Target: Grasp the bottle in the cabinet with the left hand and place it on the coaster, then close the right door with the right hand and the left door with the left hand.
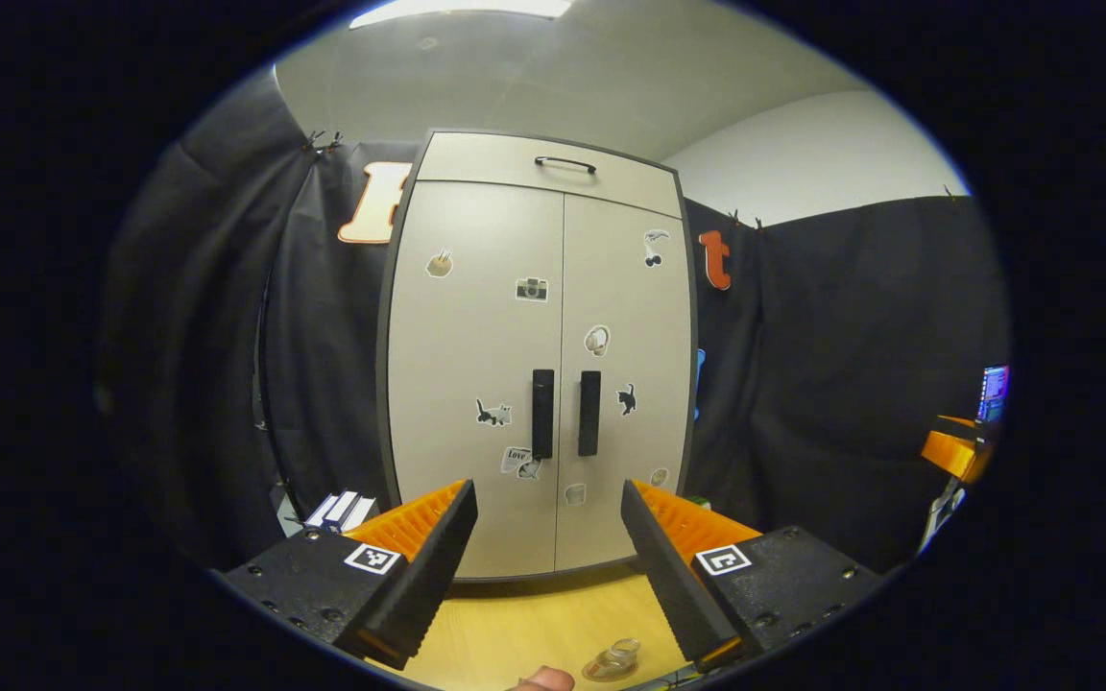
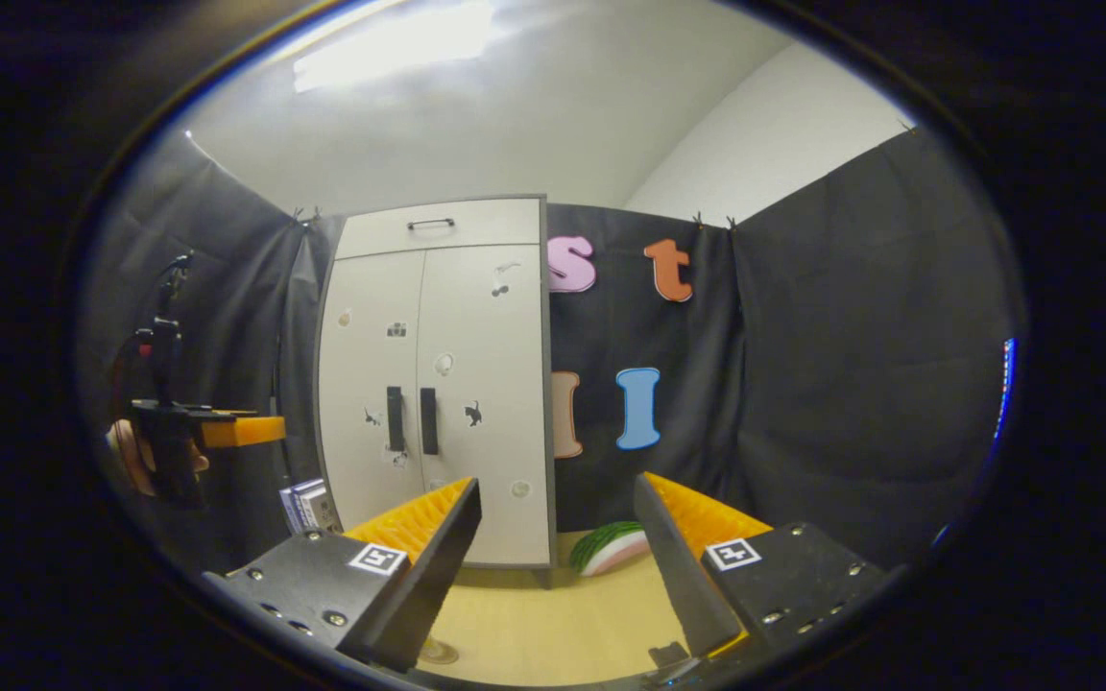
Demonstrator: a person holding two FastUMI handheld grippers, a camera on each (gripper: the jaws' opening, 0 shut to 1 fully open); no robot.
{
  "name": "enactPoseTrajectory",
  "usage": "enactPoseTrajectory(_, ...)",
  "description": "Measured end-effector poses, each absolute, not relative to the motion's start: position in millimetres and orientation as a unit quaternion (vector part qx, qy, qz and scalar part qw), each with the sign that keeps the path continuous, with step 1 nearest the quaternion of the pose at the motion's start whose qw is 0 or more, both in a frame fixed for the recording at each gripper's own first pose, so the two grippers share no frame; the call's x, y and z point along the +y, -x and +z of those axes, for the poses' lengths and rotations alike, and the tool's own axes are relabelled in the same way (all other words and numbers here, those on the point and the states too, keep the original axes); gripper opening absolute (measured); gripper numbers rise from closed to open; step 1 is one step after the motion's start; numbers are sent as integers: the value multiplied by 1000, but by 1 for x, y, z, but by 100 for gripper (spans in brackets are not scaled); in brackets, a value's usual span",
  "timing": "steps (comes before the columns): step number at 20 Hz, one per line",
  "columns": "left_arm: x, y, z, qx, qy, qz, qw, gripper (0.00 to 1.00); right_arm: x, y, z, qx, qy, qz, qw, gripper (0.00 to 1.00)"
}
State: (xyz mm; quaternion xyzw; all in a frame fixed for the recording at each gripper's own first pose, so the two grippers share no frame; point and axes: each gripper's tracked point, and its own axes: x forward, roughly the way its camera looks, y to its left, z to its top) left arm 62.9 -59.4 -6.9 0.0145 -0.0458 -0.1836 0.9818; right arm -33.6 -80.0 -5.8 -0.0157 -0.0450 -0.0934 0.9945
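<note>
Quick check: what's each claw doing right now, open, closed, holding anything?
Left claw: open, holding nothing, facing the shut cabinet.
Right claw: open, holding nothing.

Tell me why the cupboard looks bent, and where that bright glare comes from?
Left gripper view: the fisheye lens bows the cabinet outward; a ceiling light glows at the top edge. Right gripper view: the light washes out the ceiling, the cabinet leans, and edges dim.
</note>
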Motion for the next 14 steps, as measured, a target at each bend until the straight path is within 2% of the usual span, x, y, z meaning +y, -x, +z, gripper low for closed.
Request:
enactPoseTrajectory(7,-72,-71,-9,-37,-8,-205,978,96,-66,40,0,-62,29,-92,993,97)
enactPoseTrajectory(14,-75,-97,-8,-41,-20,-206,977,96,-65,15,11,-60,7,-117,991,98)
